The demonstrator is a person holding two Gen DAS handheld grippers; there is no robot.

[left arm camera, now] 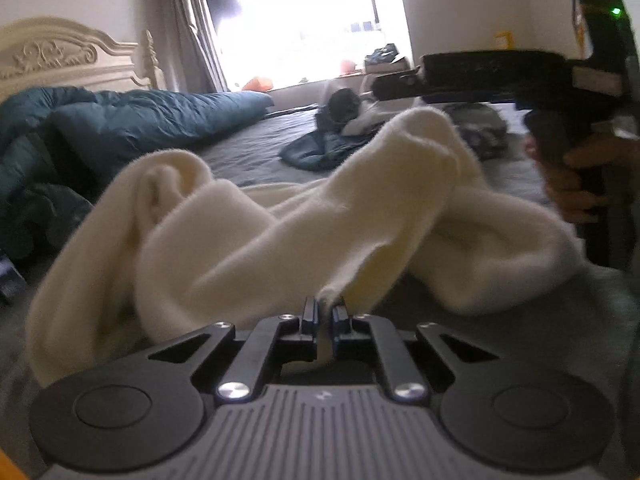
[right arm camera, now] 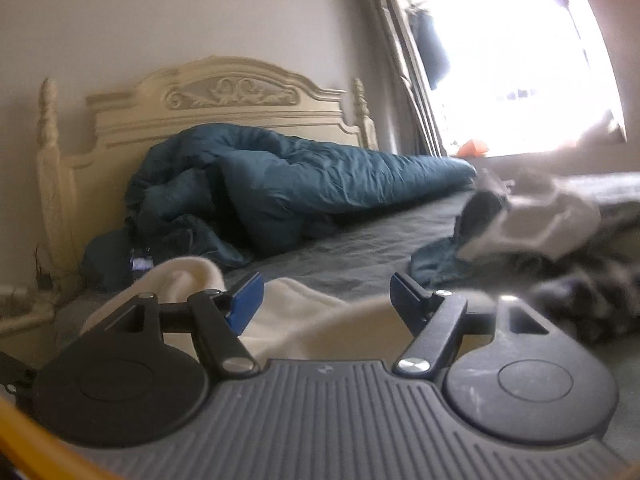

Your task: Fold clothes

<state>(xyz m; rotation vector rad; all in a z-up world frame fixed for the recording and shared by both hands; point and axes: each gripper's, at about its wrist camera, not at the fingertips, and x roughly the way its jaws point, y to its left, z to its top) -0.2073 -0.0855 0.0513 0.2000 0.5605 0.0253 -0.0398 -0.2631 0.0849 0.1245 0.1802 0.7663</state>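
Observation:
A cream fleece garment lies bunched on the grey bed sheet. My left gripper is shut on an edge of this garment, which rises in folds in front of it. My right gripper is open and empty, with the cream garment under and just beyond its blue fingertips. In the left wrist view the right gripper's body hangs above the garment's right side, held by a hand.
A teal duvet is heaped by the cream headboard. A pile of grey, white and teal clothes lies on the sheet near the bright window. A dark patterned cloth lies at the right.

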